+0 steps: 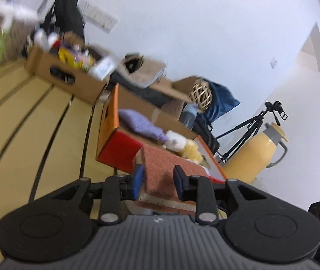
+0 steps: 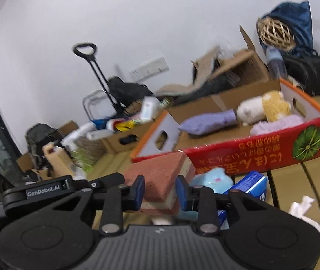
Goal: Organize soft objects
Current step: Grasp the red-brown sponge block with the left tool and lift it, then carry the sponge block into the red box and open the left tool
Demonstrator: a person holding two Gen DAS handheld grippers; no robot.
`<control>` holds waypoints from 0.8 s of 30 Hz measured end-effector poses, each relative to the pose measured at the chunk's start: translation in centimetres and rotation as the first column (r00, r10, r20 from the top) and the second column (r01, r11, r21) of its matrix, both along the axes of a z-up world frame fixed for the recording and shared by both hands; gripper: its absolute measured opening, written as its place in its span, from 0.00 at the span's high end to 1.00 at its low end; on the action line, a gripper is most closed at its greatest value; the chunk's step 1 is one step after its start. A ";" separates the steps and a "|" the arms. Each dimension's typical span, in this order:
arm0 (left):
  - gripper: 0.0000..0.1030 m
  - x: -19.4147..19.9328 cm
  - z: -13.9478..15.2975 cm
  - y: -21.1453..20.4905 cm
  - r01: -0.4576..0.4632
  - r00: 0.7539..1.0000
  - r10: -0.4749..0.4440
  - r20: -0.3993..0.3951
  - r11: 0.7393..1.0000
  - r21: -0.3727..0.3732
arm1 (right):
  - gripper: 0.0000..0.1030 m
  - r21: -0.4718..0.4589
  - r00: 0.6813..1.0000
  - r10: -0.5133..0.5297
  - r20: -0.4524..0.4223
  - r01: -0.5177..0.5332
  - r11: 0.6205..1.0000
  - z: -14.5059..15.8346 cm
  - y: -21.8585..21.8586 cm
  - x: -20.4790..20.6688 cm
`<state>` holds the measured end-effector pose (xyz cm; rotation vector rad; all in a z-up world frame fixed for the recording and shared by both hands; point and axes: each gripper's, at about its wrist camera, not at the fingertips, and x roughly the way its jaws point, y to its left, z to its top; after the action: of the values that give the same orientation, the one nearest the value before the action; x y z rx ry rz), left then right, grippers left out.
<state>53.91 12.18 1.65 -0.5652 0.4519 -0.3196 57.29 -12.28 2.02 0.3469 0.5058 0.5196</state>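
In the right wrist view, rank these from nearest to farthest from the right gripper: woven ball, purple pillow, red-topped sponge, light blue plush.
1. red-topped sponge, between the right gripper fingers.
2. light blue plush, just right, below the red box.
3. purple pillow, inside the box.
4. woven ball, far upper right.

wall (image 2: 137, 18): white | floor (image 1: 14, 117): tan slats | tripod (image 1: 250, 130): by wall

Both wrist views low, close, facing the red box (image 1: 117, 150) (image 2: 250, 155), from opposite ends.
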 end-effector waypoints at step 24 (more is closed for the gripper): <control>0.72 -19.2 5.1 -8.7 -0.024 0.994 0.012 0.106 0.994 0.106 | 0.78 0.080 0.988 0.001 0.155 -0.013 0.997 5.3 -9.7 -22.4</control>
<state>34.75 3.43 6.74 -0.4450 0.3599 -0.3043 34.89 -21.94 7.35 0.3792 0.3362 0.5700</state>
